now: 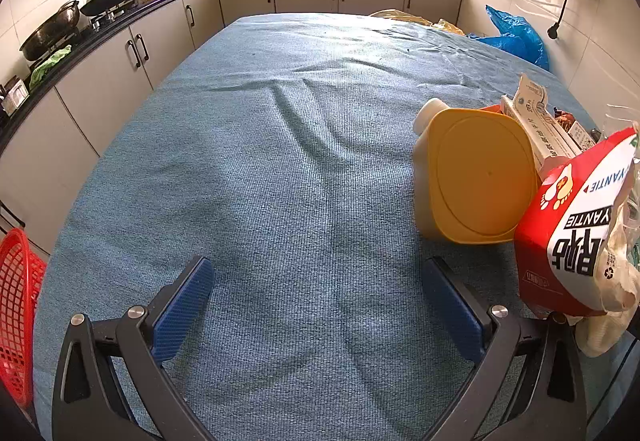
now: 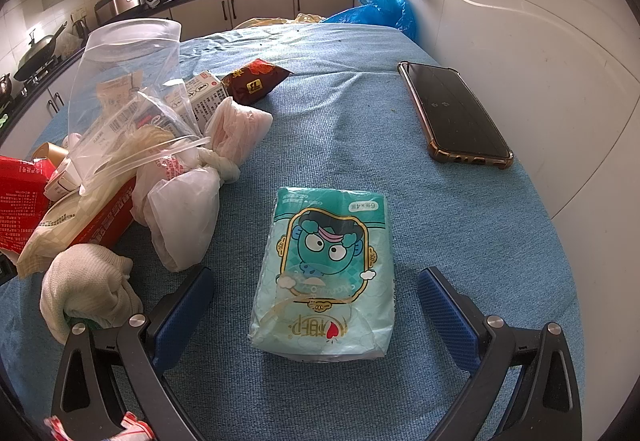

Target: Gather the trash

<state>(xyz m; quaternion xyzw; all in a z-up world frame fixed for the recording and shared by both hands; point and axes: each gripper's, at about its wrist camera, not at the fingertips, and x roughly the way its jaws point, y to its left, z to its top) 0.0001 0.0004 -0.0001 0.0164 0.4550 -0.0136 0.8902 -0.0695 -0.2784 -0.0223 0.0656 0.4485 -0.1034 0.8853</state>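
Observation:
My right gripper (image 2: 316, 277) is open, its blue pads on either side of a teal tissue pack (image 2: 326, 273) lying flat on the blue cloth, not touching it. To its left lies a trash pile: a clear plastic bag (image 2: 132, 89), knotted white bags (image 2: 188, 217), a red carton (image 2: 24, 197), a dark red snack packet (image 2: 256, 79). My left gripper (image 1: 318, 273) is open and empty over bare cloth. In the left wrist view a yellow-lidded jar (image 1: 476, 177) lies on its side at the right, beside a red and white package (image 1: 576, 237).
A phone in a brown case (image 2: 454, 113) lies at the right near the wall. A red mesh basket (image 1: 18, 325) stands off the table's left edge. A blue plastic bag (image 1: 516, 35) sits at the far right corner. Kitchen counters with pans run along the left and back.

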